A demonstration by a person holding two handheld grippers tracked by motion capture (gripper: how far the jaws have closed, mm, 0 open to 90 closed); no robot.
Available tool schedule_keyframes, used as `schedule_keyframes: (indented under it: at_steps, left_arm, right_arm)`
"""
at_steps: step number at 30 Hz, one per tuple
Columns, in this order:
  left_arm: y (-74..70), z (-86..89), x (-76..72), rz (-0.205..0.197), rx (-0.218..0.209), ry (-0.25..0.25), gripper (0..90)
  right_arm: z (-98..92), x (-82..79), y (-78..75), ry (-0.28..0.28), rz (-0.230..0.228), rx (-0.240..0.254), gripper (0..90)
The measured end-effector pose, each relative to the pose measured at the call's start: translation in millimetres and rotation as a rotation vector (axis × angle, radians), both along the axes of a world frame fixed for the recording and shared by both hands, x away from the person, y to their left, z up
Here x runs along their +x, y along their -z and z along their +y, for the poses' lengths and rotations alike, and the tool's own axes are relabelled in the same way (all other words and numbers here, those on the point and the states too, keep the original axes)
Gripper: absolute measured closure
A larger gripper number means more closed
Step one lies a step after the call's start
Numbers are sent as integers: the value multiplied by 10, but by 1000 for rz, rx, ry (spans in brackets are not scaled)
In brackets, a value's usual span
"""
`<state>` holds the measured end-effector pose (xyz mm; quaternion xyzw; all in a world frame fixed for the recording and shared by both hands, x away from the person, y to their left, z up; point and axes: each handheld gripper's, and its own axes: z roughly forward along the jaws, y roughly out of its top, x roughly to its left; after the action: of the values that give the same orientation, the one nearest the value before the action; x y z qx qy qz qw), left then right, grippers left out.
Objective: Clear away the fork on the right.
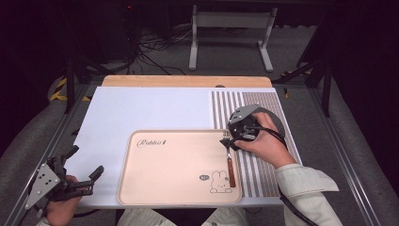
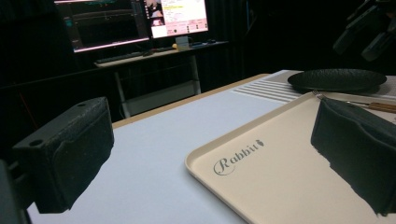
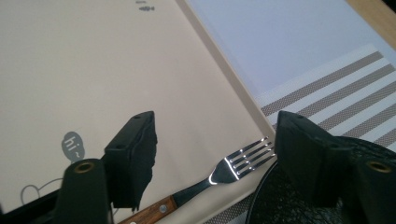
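The right gripper (image 3: 212, 154) hangs just above the fork (image 3: 224, 170) with its jaws spread wide and nothing between the pads — the fork lies free on the tray (image 1: 164, 165), below and between the two jaws in the right gripper view. In the high view that gripper (image 1: 234, 136) sits over the tines, at the tray's edge nearest the black plate (image 1: 277, 123).

The risk, as I judge it, is the fork's seat. Its tines point toward the rim on the plate's side, and the head seems to rest on or against that raised edge; I cannot tell which. If a pad clips the tines while the hand draws off, the fork could pivot, slide down the tray or tip onto the striped mat (image 1: 263, 160). The plate lies just beyond the far jaw, so a sideways swing could also nudge it.

The fork itself is slim: four bright steel tines, a narrow curved neck, and a reddish wooden handle with pale rivets, lying flat along the tray's side next to the printed rabbit.

The left gripper (image 1: 82, 181) rests well apart, off the tray's opposite side — open and empty.
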<state>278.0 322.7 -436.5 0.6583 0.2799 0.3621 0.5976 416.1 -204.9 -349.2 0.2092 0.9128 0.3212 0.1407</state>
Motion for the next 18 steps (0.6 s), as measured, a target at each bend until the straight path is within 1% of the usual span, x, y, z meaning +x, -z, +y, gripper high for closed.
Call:
schedule_keyframes:
  at_steps: [2,7,9,13,15,18]
  left_arm:
    - [1,-2,0,1,2,0,0]
    - [4,-8,2,3,2,1,1]
    - [7,-7,4,6,3,2,1]
    - [10,-11,7,7,2,2,0]
    - [11,-13,8,9,4,4,1]
    - [10,-14,7,9,3,2,0]
  right_arm:
    - [-61,-51,-33,4,-23,21,237]
    - [-207,-152,-91,24,-59,64,120]
    - [-254,-188,-99,30,-77,76,106]
    - [-331,-256,-106,43,-97,110,58]
    - [-427,-309,-103,56,-130,137,38]
    - [-565,-364,-78,55,-155,159,34]
